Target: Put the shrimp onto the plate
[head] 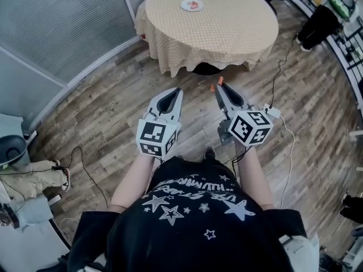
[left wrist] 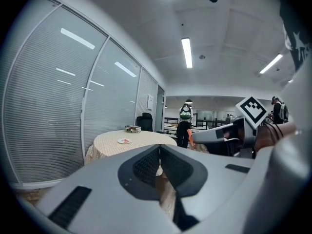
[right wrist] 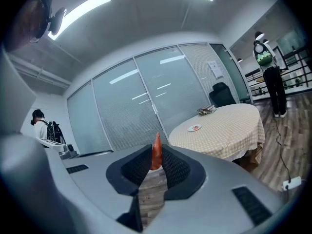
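Round table with beige checked cloth (head: 227, 27) stands on grey-brown wood plank floor (head: 113, 106), near curved glass partition with closed blinds (head: 62, 21). Small stack of books (left wrist: 132, 128) on the table's far side. Black office chair (right wrist: 222, 94) behind it. Person with green backpack (left wrist: 185, 126) stands beyond the table. Thin black cable (head: 85, 169) trails on the floor. Ceiling strip lights (left wrist: 186, 52) lit.

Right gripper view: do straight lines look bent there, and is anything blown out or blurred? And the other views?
Right gripper view: strong fisheye, window frames curve, corners dark, ceiling lamps blown white, shrimp sharp. Left gripper view: same bending and dark corners, lamp glares. Head view: floor planks bow, light even, plate small but clear.
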`<act>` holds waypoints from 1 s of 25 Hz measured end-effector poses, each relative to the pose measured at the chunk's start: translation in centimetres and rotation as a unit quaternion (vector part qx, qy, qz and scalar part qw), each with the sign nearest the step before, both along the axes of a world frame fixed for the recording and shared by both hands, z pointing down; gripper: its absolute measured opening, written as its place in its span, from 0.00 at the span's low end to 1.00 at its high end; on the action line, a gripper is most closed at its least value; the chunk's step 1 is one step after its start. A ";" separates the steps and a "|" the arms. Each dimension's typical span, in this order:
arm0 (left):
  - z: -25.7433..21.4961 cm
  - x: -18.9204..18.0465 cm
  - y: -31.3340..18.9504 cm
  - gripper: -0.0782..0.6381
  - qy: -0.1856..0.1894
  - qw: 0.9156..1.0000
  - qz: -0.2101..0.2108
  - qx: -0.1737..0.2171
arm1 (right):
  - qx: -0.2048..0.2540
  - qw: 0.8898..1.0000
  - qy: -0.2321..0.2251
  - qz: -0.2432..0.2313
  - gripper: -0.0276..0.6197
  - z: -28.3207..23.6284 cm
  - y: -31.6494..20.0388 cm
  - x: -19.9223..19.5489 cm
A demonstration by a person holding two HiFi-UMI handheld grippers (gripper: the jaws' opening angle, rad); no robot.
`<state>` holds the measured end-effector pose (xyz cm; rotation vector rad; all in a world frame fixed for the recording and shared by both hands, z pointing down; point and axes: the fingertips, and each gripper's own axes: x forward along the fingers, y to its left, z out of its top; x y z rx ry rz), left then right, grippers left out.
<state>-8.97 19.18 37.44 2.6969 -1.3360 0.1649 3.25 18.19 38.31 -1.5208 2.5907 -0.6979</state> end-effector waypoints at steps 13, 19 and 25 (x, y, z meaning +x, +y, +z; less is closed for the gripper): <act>2.2 -3.9 -2.3 0.12 0.014 0.999 -0.025 -0.031 | -0.030 0.999 -0.002 0.022 0.15 2.0 -0.4 -0.1; 2.2 -4.2 -5.3 0.12 0.004 0.999 -0.043 -0.032 | -0.030 0.999 -0.014 0.003 0.15 2.6 -4.8 -0.4; 2.4 -3.1 -9.9 0.12 -0.006 0.998 -0.052 -0.035 | -0.035 0.999 -0.026 -0.011 0.15 3.1 -9.9 0.2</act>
